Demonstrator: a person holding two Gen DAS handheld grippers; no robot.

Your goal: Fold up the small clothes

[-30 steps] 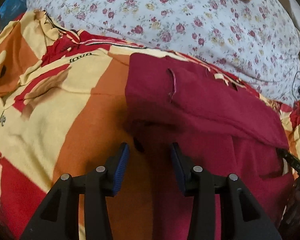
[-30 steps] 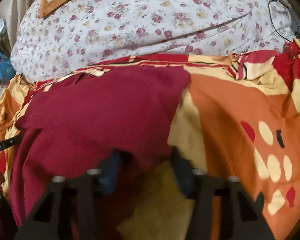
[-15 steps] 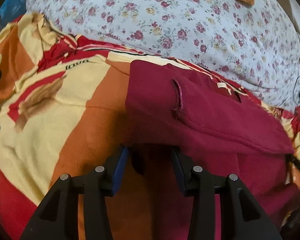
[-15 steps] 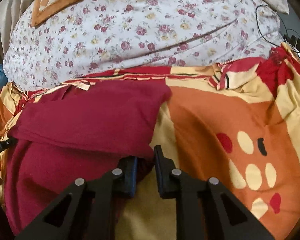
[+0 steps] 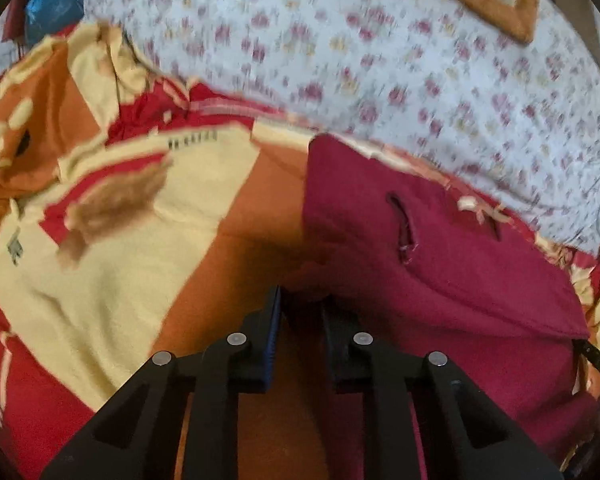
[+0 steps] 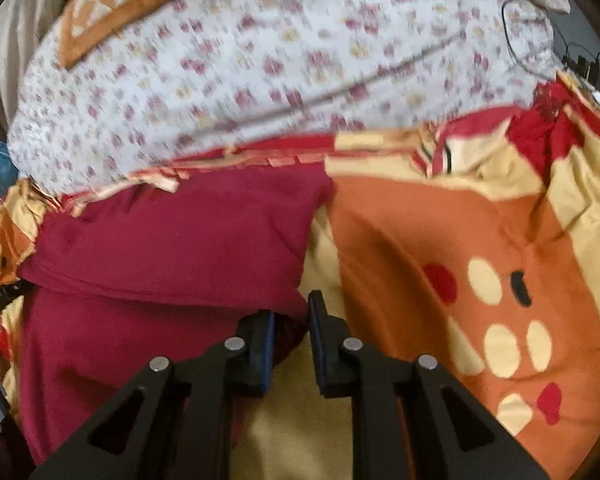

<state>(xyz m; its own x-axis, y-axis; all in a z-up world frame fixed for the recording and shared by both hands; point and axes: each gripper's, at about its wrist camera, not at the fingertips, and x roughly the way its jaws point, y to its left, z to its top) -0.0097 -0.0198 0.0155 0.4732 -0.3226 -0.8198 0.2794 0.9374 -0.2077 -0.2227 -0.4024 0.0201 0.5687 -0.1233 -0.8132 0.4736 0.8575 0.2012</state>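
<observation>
A dark red garment lies on the bed with its far part folded over the near part. It also shows in the right wrist view. My left gripper is shut on the garment's left edge at the fold. My right gripper is shut on the garment's right edge at the fold. A slit and a small label show on the folded layer.
The garment rests on an orange, yellow and red patterned blanket, which also shows in the right wrist view. A white floral quilt bulges behind it. Cables lie at the far right. A blue bag sits far left.
Both grippers have closed on the garment's side edges at the fold. Both views have pulled back and up a little, with the fold lifted slightly.
</observation>
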